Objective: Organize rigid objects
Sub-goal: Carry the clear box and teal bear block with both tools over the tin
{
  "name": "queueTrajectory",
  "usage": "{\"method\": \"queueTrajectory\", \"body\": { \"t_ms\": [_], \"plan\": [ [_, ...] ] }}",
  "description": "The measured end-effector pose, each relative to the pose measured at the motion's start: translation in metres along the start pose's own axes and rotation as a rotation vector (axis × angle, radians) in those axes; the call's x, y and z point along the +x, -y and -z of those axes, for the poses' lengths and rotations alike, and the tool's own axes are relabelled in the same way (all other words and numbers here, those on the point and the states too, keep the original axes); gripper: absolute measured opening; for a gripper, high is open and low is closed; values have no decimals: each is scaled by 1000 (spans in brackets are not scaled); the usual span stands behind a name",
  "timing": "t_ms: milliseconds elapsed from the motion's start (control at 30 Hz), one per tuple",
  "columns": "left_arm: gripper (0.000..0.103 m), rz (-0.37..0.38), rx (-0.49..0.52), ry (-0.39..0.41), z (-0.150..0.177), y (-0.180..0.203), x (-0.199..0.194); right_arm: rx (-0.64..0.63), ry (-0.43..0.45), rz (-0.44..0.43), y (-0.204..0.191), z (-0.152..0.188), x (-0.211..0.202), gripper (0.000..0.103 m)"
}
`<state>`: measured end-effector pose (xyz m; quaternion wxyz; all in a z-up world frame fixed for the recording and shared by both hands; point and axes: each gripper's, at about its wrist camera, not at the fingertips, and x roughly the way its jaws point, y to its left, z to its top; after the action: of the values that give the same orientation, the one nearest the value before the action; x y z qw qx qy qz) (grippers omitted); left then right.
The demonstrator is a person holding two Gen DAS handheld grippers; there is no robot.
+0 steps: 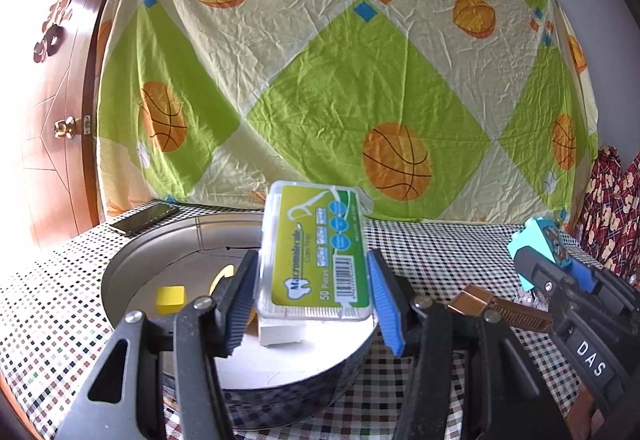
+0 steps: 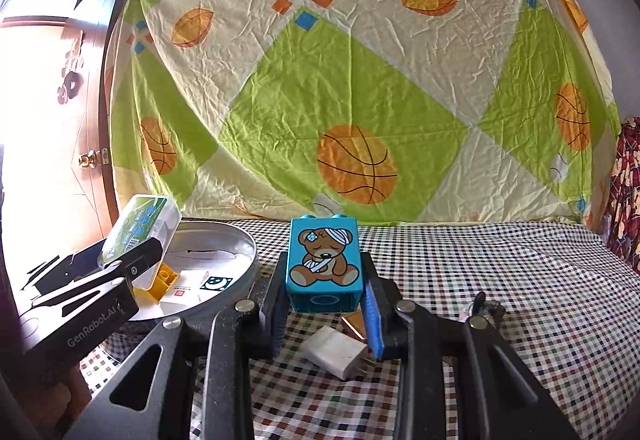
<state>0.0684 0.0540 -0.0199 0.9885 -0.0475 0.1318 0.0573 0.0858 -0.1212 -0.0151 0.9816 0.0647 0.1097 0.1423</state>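
My left gripper (image 1: 312, 296) is shut on a clear floss-pick box with a green label (image 1: 316, 252), held tilted above the round metal tin (image 1: 120, 280). Inside the tin lie a yellow block (image 1: 171, 299) and a white box (image 1: 280, 332). My right gripper (image 2: 325, 292) is shut on a blue toy brick with a bandaged bear (image 2: 323, 260), held above the checked tablecloth. In the right wrist view the left gripper (image 2: 132, 260) and its floss-pick box (image 2: 140, 228) hang over the tin (image 2: 240, 240). The right gripper (image 1: 560, 272) with the brick (image 1: 540, 236) shows at the right of the left wrist view.
A white charger plug (image 2: 336, 354) and a copper-coloured comb (image 1: 500, 310) lie on the checked tablecloth (image 2: 500, 280). A dark phone (image 1: 144, 218) lies behind the tin. A basketball-print sheet (image 1: 340, 80) hangs at the back, a wooden door (image 1: 48, 120) stands left.
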Motion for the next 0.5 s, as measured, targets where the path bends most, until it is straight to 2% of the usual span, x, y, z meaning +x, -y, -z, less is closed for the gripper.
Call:
{"method": "queueTrajectory", "body": {
  "t_ms": [500],
  "plan": [
    [53, -39, -35, 10, -2, -25, -2, -34, -8, -51, -27, 0, 5, 34]
  ]
}}
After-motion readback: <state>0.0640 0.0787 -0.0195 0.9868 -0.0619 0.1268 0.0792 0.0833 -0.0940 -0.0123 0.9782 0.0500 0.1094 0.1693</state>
